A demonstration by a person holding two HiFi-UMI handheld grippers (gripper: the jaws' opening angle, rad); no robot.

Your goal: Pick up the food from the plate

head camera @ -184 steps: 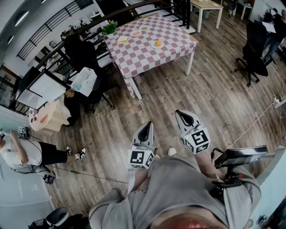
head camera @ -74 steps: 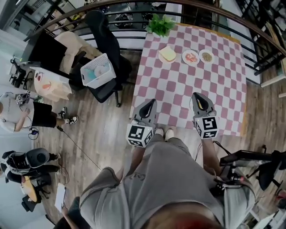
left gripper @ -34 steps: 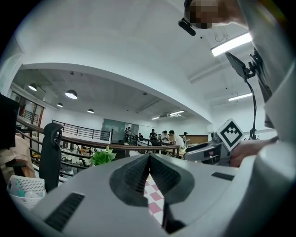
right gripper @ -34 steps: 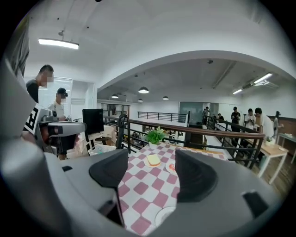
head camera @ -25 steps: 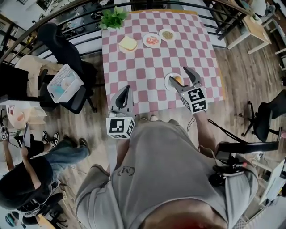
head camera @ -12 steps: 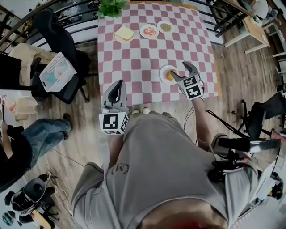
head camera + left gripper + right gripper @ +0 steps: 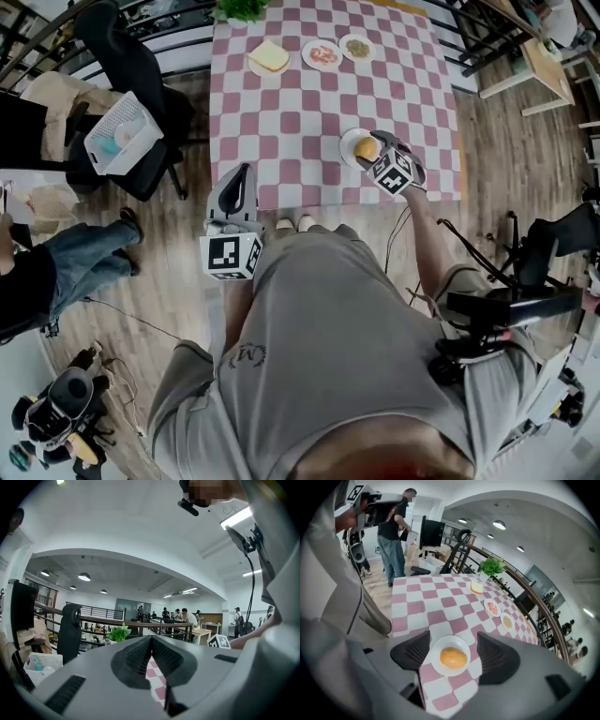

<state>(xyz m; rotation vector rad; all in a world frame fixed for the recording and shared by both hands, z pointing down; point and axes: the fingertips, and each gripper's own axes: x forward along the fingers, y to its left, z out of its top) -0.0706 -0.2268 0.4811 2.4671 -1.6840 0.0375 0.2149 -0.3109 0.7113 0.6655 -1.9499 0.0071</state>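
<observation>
- Step in hand: the approach. The right gripper [image 7: 453, 644] hovers over the plate [image 7: 438, 648] near the front edge of the counter [image 7: 440, 606]. Its fingers are apart and frame the round orange food [image 7: 453, 658], apparently without touching it.
- Next move, as a judgement: lower until the fingers flank the food, close gently, then lift.
- The left gripper [image 7: 151, 641] hangs off the counter, fingers together, empty.
- Count: 4 plates, 1 near and 3 far plates [image 7: 308, 54]; 1 potted plant [image 7: 491, 566].
</observation>
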